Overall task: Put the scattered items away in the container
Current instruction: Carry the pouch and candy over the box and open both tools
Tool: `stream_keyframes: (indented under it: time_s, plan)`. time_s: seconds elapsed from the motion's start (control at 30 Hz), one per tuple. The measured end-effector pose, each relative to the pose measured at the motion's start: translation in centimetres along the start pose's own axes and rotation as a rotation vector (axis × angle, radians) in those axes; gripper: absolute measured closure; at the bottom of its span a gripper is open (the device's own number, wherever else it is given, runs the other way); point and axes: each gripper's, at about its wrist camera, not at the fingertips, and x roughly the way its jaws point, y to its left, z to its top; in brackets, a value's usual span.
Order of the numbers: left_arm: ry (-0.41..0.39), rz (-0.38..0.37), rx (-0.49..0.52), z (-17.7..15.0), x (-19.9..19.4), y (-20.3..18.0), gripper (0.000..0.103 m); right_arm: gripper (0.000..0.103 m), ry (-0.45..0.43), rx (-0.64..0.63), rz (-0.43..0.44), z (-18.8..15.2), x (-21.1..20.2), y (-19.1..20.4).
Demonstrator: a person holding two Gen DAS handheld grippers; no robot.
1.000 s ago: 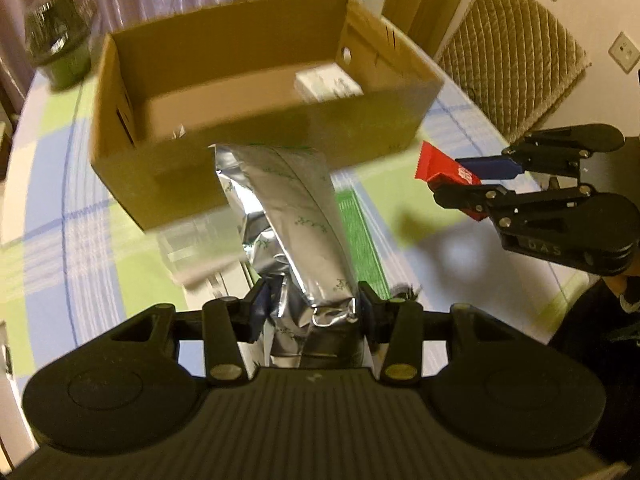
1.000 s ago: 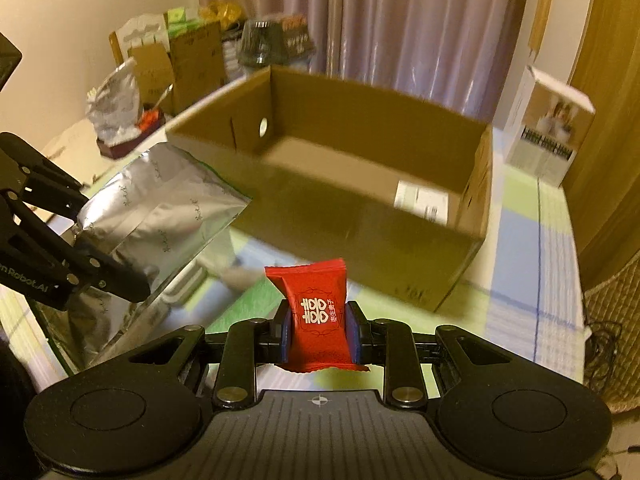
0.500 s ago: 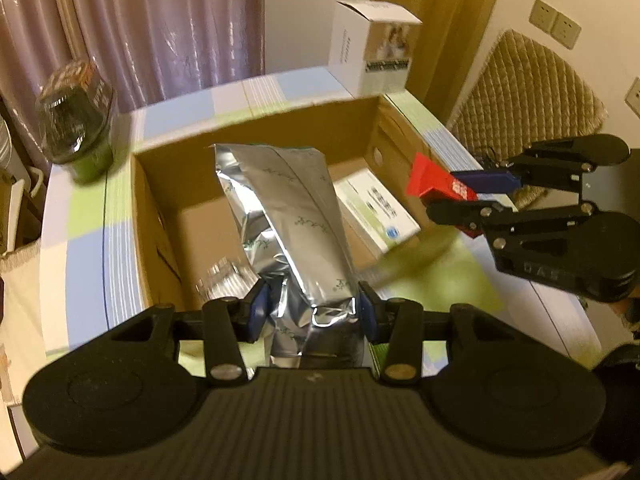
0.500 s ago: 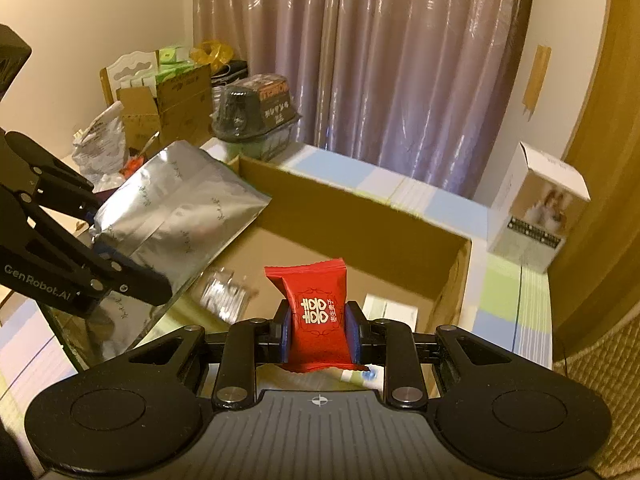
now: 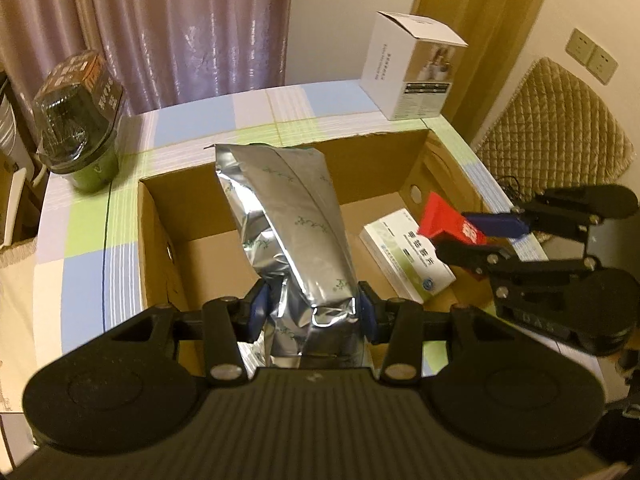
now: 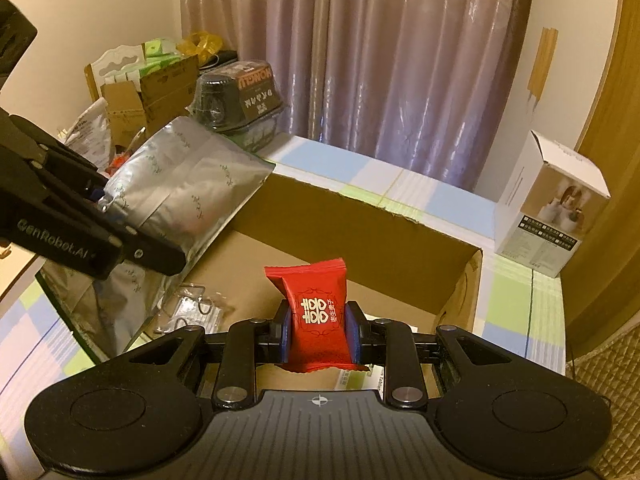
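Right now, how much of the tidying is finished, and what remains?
Done: a white packet and a clear blister pack already lie in the box. In hand: the left tongs grip a silver pouch and the right tongs grip a red candy, both held over the open box. Left: release both into it. No other loose small items show on the table.

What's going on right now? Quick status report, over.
Left tool shut on silver bag, right tool shut on red candy. Both over cardboard box. White packet already inside. Nothing blocking.
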Motion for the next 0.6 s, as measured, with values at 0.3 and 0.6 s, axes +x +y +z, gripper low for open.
stream_keyframes:
  time_s: [0.3, 0.6]
  plan:
    - [-0.014, 0.003, -0.040, 1.3, 1.6, 1.4, 0.062, 0.073, 0.009, 0.005, -0.004, 0.1, 1.4, -0.2]
    - [-0.052, 0.031, -0.047, 1.4, 1.8, 2.1, 0.052, 0.073, 0.017, 0.002, -0.003, -0.1, 2.2, -0.1]
